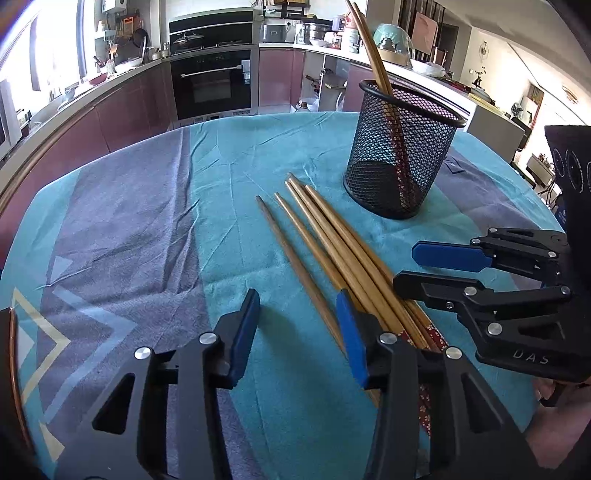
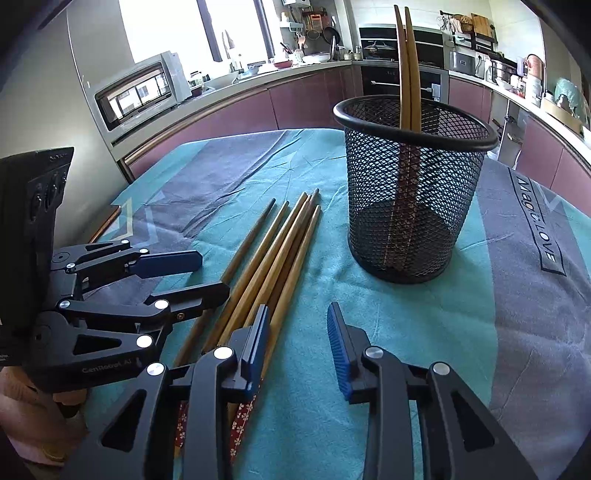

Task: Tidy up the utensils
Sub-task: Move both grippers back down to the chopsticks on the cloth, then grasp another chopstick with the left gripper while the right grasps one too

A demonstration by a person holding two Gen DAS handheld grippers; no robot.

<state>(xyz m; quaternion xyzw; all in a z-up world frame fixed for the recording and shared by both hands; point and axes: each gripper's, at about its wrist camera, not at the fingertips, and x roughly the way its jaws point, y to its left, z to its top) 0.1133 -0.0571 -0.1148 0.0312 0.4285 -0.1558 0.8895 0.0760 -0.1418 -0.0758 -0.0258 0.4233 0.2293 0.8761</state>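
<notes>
Smooth wooden chopsticks (image 1: 325, 240), black wire-mesh holder (image 1: 400, 155), matt cloth (image 1: 147, 221)

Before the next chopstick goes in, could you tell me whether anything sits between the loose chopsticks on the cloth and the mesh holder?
Nothing visible does. The loose chopsticks lie on bare tablecloth beside the mesh holder, whose top is open; only two chopsticks stand inside, leaving room.

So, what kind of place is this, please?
Most likely a home kitchen: a built-in oven sits among the cabinets, a microwave stands on the counter, and pots and utensils crowd the worktop behind the cloth-covered table.
</notes>
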